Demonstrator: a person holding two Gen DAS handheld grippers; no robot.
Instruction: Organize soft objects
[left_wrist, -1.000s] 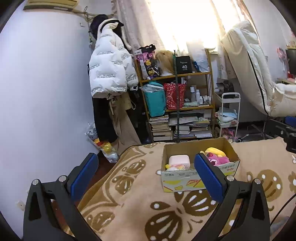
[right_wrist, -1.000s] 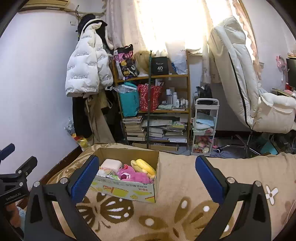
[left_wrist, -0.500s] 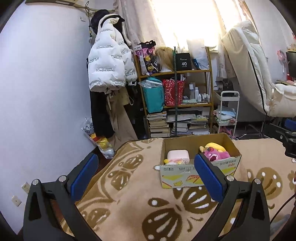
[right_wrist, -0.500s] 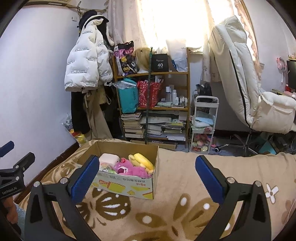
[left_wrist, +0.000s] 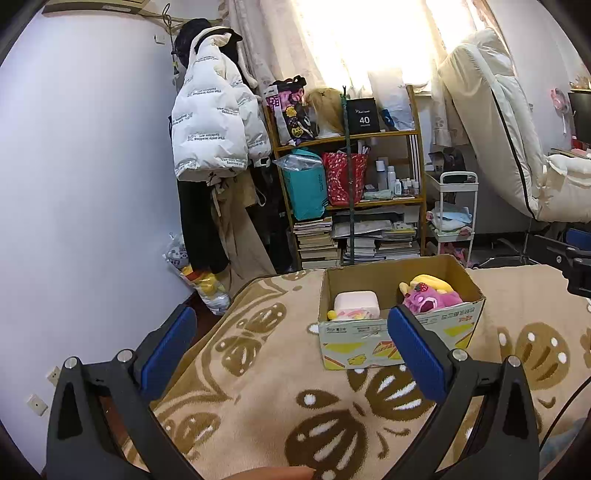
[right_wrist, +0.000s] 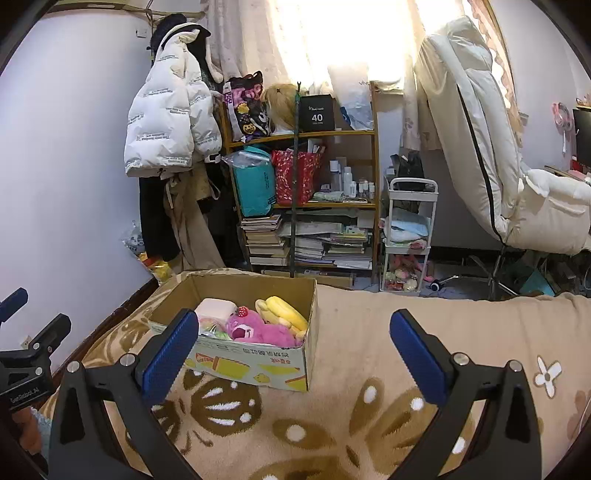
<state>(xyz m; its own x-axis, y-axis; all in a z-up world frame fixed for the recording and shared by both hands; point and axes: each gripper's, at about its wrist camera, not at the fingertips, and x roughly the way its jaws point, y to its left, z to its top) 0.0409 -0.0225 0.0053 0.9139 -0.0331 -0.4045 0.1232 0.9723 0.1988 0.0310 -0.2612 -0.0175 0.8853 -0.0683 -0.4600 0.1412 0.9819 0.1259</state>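
A cardboard box (left_wrist: 400, 336) (right_wrist: 255, 363) stands on a tan patterned blanket (left_wrist: 258, 376) (right_wrist: 369, 369). Inside lie a pink plush (left_wrist: 430, 298) (right_wrist: 260, 328), a yellow banana plush (left_wrist: 430, 280) (right_wrist: 282, 310) and a pale pink cushion-like block (left_wrist: 356, 303) (right_wrist: 214, 309). My left gripper (left_wrist: 291, 345) hovers open in front of the box's left side, nothing between its blue pads. In the right wrist view my right gripper (right_wrist: 295, 349) is also open and empty, held over the blanket just right of the box. The left tool's body (right_wrist: 26, 369) shows at that view's left edge.
Behind the bed stand a cluttered wooden shelf (left_wrist: 347, 192) (right_wrist: 303, 192), a white puffer jacket (left_wrist: 214, 129) (right_wrist: 166, 122) on the wall, a small white trolley (right_wrist: 408, 236) and a cream reclining chair (left_wrist: 509, 147) (right_wrist: 498, 166). The blanket drops off at the left by the wall.
Both views have tilted slightly downward and drawn back a little, so the box sits lower in frame. Both grippers stay open and empty; the toys in the box have not moved.
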